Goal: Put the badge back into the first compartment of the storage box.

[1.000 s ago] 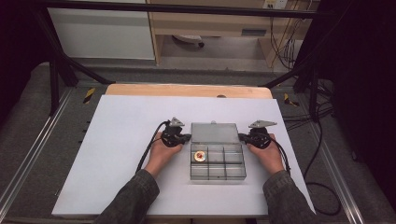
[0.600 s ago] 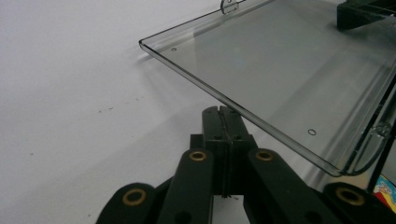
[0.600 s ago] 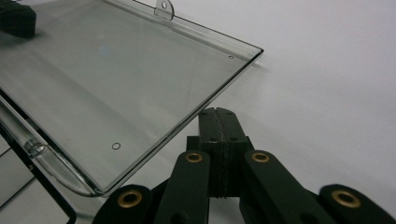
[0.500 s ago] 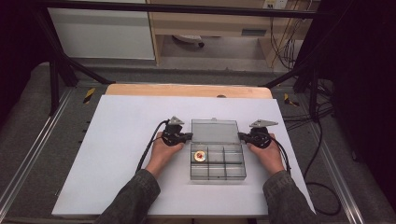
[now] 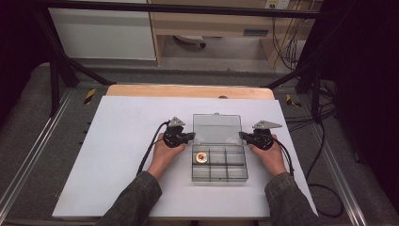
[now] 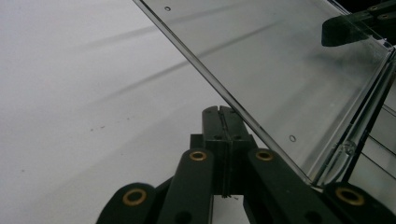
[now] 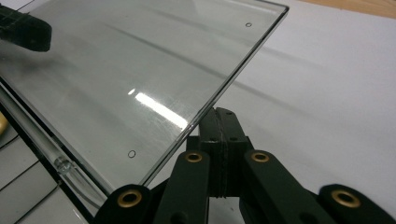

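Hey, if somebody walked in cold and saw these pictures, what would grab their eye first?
Probably the clear plastic compartment box in the middle of the white table top, its transparent lid open and lying back. Next, the small round gold and red object in the box's far left compartment. Then the two black tongs beside the box, the left tongs and right tongs, both shut, their tips at the lid's side edges.

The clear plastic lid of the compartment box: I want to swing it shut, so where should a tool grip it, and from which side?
Probably the clear plastic lid's free far edge or a side edge near it, coming from a flank. It lies open behind the hinge, thin enough for jaws. Both tools, left and right, sit shut beside it.
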Demonstrator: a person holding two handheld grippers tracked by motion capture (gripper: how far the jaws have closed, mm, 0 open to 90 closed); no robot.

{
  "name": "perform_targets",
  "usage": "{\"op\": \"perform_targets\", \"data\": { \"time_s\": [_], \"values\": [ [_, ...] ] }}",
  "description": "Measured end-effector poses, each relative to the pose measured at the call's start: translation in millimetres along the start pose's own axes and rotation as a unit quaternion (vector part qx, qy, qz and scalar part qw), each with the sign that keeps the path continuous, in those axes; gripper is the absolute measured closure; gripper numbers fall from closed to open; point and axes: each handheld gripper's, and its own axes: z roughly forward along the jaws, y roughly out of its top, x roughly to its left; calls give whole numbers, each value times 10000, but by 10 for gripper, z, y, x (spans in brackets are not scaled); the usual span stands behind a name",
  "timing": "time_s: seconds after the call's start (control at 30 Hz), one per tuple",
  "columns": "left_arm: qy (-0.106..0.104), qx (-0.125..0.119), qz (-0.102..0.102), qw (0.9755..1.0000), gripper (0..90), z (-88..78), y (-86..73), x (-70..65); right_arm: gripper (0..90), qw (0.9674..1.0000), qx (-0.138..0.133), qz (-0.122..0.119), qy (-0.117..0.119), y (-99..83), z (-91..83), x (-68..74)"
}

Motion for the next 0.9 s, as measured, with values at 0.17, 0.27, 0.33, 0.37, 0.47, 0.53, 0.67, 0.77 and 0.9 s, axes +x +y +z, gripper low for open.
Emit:
{"op": "perform_targets", "data": {
  "time_s": [0.17, 0.27, 0.33, 0.37, 0.47, 0.53, 0.67, 0.77, 0.9],
  "values": [
    [24, -136, -8, 9999, 900, -27, 17, -5, 900, 9999, -161, -41, -25, 5, -15, 8],
    [44, -155, 58, 9999, 900, -35, 24, -14, 900, 9998, -209, -47, -41, 6, -17, 19],
    [53, -187, 55, 9998, 900, -47, 31, -10, 900, 9997, -244, -51, -33, 5, -20, 20],
    [61, -218, 35, 9997, 900, -51, 35, -9, 900, 9996, -258, -70, -32, 5, -21, 19],
    [56, -239, 40, 9997, 900, -58, 37, -7, 900, 9995, -280, -111, -49, 5, -21, 23],
    [53, -257, 60, 9996, 900, -65, 38, -10, 900, 9995, -285, -107, -49, 8, -26, 27],
    [87, -311, 105, 9994, 900, -82, 47, -19, 900, 9993, -347, -102, -47, 16, -41, 30],
    [66, -333, 110, 9994, 900, -80, 49, -25, 900, 9992, -383, -97, -40, 23, -48, 32],
    [61, -339, 105, 9994, 900, -75, 45, -22, 900, 9992, -389, -97, -33, 22, -48, 30]
  ]
}}
